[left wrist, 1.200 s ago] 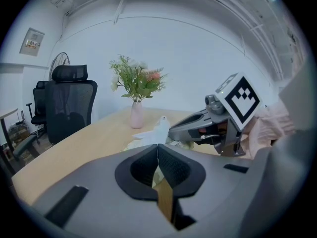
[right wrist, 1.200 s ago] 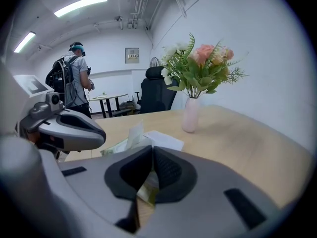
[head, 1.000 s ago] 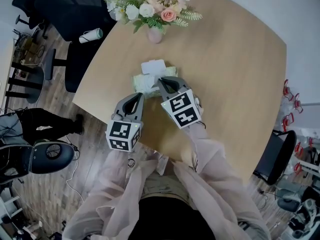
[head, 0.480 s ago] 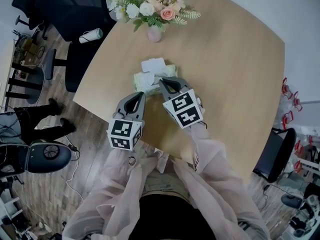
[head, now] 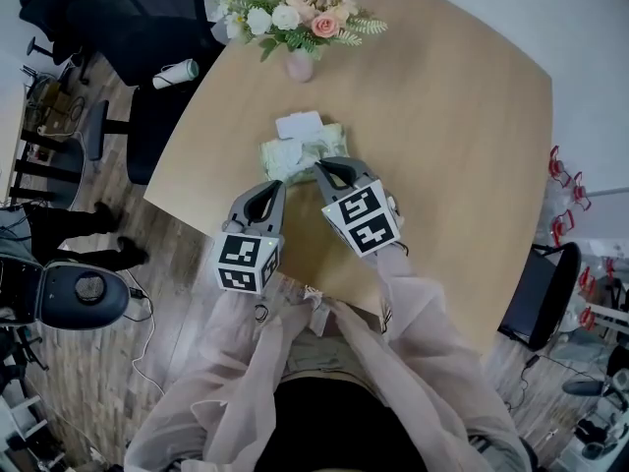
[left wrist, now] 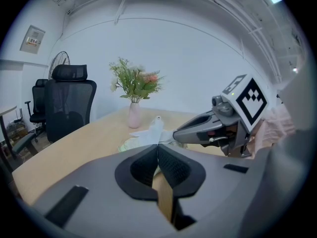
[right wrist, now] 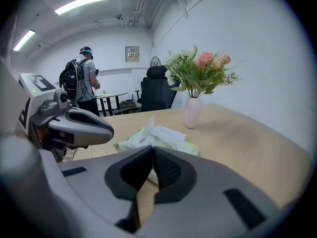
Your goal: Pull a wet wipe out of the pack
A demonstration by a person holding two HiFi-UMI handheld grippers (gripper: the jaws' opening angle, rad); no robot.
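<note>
The table [head: 462,136] bears the pack [head: 285,155]; the flowers [head: 295,13] stand beyond the pack, on the side away from the person. The 2 grippers come at the pack from the person's side. The right gripper [head: 320,167] has its tip over the pack's near edge, toward its right half; the left gripper [head: 278,187] sits just short of the pack's near left corner, apart from it, jaws pressed together on nothing. The pack lies flat, its long axis running across the person, its lid flap [head: 300,126] open on the far side. The wipe [left wrist: 154,127] rises from the pack's middle in a peak; the right gripper's jaws are pressed together and seem to pinch the wipe's near end. The right gripper is the nearer of the 2, so the pull, I judge, goes up and back from the pack toward the person.
</note>
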